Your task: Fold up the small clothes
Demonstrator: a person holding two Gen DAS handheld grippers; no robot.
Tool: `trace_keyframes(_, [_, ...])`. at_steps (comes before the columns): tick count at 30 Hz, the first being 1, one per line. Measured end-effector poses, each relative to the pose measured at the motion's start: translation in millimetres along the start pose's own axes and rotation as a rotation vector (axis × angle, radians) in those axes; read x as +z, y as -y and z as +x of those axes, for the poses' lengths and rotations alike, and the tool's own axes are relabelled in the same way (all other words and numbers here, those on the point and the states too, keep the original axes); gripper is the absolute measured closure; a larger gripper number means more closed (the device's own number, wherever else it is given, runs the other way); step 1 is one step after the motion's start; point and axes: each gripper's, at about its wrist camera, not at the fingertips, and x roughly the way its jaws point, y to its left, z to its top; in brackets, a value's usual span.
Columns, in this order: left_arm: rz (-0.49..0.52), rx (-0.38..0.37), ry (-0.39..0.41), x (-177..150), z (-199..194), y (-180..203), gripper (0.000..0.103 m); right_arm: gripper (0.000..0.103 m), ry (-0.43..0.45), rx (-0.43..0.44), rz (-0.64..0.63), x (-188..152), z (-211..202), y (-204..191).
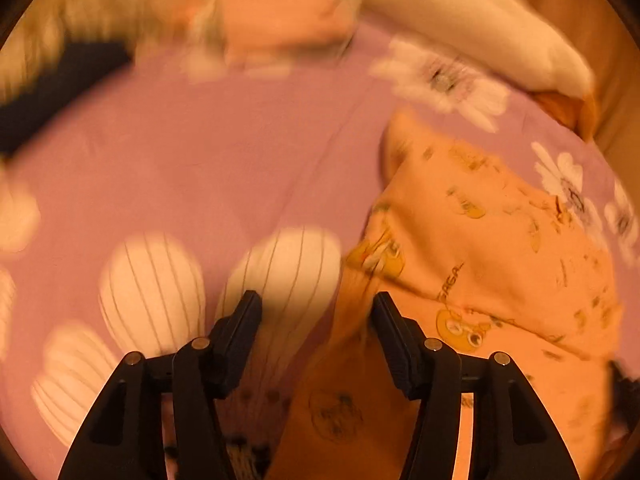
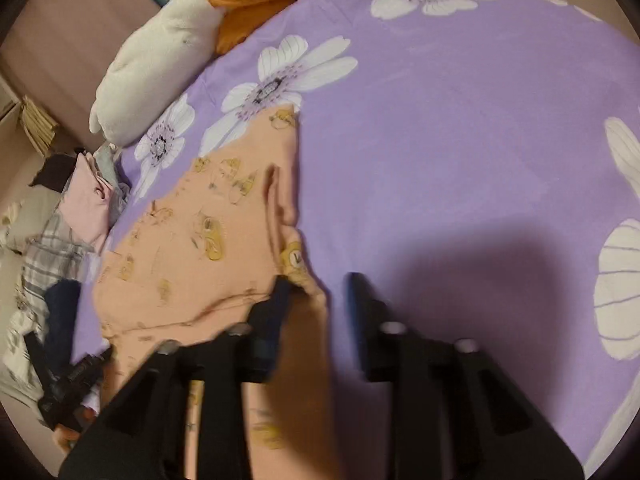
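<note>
A small orange garment (image 1: 492, 256) with yellow cartoon prints lies on the purple flowered bedsheet (image 1: 192, 160). In the left wrist view it spreads to the right and a fold of it runs down between the fingers. My left gripper (image 1: 316, 304) is open with the cloth's edge in the gap near the right finger. In the right wrist view the garment (image 2: 192, 264) lies to the left. My right gripper (image 2: 318, 284) is open, its left finger at the garment's right edge. The left gripper also shows in the right wrist view (image 2: 72, 380).
A white and orange plush toy (image 2: 160, 52) lies at the bed's far edge. A pile of mixed clothes (image 2: 60, 232) sits at the left side of the bed. A folded pink item (image 1: 280, 4) lies far ahead in the blurred left view.
</note>
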Motion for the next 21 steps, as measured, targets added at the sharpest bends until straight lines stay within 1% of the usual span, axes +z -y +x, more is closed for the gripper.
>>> trace_keyframes(1, [0.049, 0.054, -0.010, -0.4, 1.7, 10.6, 0.043, 0.081, -0.003, -0.003, -0.023, 0.0, -3.4, -1.7])
trace_keyframes(2, [0.066, 0.084, 0.004, -1.0, 0.5, 17.0, 0.042, 0.079, -0.017, -0.010, -0.018, 2.4, -6.3, -3.2])
trace_keyframes(3, [0.066, 0.097, 0.003, -1.1, -0.5, 19.2, 0.042, 0.072, -0.013, -0.002, 0.001, 4.3, -9.4, -3.6])
trace_keyframes(4, [0.047, 0.092, -0.012, -0.8, -1.8, 18.2, 0.042, 0.073, 0.008, 0.031, 0.023, 6.1, -16.0, -6.1])
trace_keyframes(5, [0.020, 0.071, -0.030, -0.3, -2.8, 13.9, 0.042, 0.073, 0.026, 0.073, 0.016, 8.5, -18.7, -10.2])
trace_keyframes(6, [-0.020, 0.023, -0.055, 1.9, -2.6, 7.6, 0.042, 0.071, 0.037, 0.110, -0.013, 8.9, -21.8, -17.9])
trace_keyframes(7, [-0.043, -0.013, -0.063, 0.9, -3.8, -2.5, 0.042, 0.068, 0.036, 0.109, -0.043, 8.7, -20.0, -25.3])
trace_keyframes(9, [-0.055, -0.080, -0.073, 2.0, -2.1, -11.8, 0.042, 0.066, -0.002, 0.016, -0.103, 2.5, -5.9, -34.9])
trace_keyframes(10, [-0.044, -0.094, -0.075, 2.2, -2.6, -16.3, 0.042, 0.071, -0.052, -0.042, -0.117, -2.0, 8.7, -34.7])
trace_keyframes(12, [-0.010, -0.087, -0.076, -2.0, -7.9, -18.8, 0.042, 0.071, -0.022, -0.038, -0.125, -7.5, 8.1, -32.8])
trace_keyframes(13, [-0.014, -0.079, -0.080, -2.1, -10.5, -18.7, 0.044, 0.068, -0.034, -0.031, -0.111, -5.9, 2.5, -32.6])
trace_keyframes(14, [-0.032, -0.075, -0.089, -3.5, -15.2, -21.0, 0.050, 0.067, -0.060, -0.016, -0.067, -3.7, -8.0, -31.0])
trace_keyframes(15, [-0.073, -0.118, -0.116, -5.9, -24.0, -26.8, 0.052, 0.067, -0.059, -0.002, -0.036, -2.8, -17.8, -29.8])
trace_keyframes(16, [-0.104, -0.178, -0.130, -11.1, -34.5, -35.6, 0.052, 0.063, -0.045, 0.025, -0.009, -4.8, -31.6, -28.7])
trace_keyframes(17, [-0.140, -0.282, -0.134, -12.5, -45.1, -44.1, 0.052, 0.061, -0.026, 0.065, 0.006, -9.8, -49.7, -28.4])
trace_keyframes(18, [-0.174, -0.386, -0.125, -14.2, -57.4, -53.0, 0.052, 0.050, -0.014, 0.101, 0.012, -17.2, -66.2, -29.2])
trace_keyframes(19, [-0.224, -0.494, -0.107, -18.9, -72.9, -66.7, 0.048, 0.038, -0.007, 0.132, 0.019, -26.6, -85.2, -25.9])
trace_keyframes(20, [-0.267, -0.551, -0.098, -24.4, -83.3, -77.6, 0.036, 0.035, 0.003, 0.154, 0.033, -37.0, -102.4, -21.4])
trace_keyframes(21, [-0.312, -0.591, -0.097, -34.0, -96.7, -92.2, 0.027, 0.032, 0.012, 0.172, 0.056, -47.4, -113.6, -17.4])
